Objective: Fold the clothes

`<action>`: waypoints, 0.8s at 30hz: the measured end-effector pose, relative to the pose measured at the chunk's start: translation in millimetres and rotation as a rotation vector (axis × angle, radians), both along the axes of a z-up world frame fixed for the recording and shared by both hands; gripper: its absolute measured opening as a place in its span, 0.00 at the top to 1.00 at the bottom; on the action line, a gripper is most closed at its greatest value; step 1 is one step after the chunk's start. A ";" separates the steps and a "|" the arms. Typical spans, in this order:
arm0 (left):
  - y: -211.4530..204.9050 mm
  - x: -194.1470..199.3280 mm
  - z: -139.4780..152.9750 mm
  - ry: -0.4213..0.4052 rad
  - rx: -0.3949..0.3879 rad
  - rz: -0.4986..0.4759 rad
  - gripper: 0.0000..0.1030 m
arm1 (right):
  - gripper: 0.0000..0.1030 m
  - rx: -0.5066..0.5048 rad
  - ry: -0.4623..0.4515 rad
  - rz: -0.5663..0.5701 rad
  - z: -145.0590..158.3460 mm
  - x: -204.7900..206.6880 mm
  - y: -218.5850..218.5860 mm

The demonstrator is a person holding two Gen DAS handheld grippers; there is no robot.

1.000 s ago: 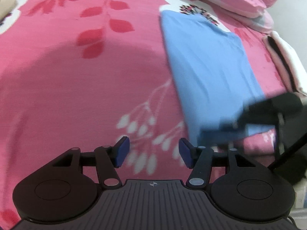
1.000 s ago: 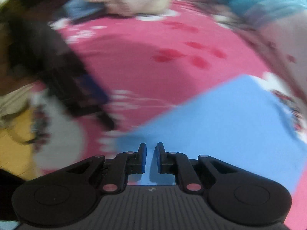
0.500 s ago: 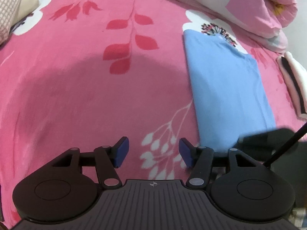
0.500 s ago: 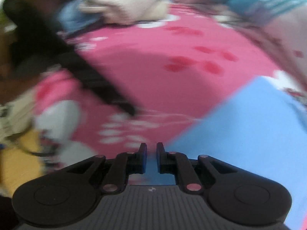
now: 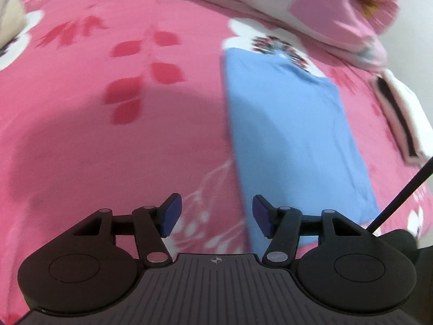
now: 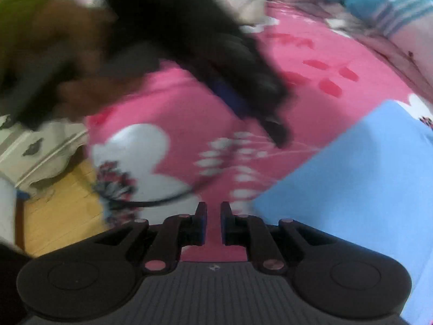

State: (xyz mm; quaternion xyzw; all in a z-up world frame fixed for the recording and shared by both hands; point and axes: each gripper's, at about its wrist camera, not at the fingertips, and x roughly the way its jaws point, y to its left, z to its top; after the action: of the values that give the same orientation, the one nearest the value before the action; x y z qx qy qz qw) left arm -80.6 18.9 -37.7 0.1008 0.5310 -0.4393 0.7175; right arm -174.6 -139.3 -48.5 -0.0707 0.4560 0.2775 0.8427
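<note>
Pink floral bedspread [image 5: 81,135], wooden floor [image 6: 62,211]

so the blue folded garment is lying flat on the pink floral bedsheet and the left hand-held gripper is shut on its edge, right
Not quite. The blue folded garment does lie flat on the pink floral bedsheet, but the left hand-held gripper is not shut on its edge. The left wrist view shows its jaws standing apart with nothing between them, only bedsheet showing through the gap, and the garment's edge lies beyond and to the right of the right fingertip.

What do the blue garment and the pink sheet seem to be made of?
Blue garment: probably thin knit cotton, matte; it lies flat with soft edges and no shine. Pink sheet: seemingly a soft printed bed fabric, matte, with red leaves and white flowers; it dents gently. Blur hides the weave of both, so this is a guess.
</note>
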 end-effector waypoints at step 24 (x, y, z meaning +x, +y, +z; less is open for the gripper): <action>-43.9 -24.4 -27.2 0.041 0.055 -0.138 0.43 | 0.90 -0.273 -0.079 -0.358 13.5 12.8 -157.4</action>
State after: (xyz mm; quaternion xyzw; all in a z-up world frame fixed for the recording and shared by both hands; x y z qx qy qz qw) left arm -105.0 -25.0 -65.0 0.1478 0.5491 -0.4751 0.6715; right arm -161.8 -296.8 -34.9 -0.1125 0.4613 0.0563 0.8783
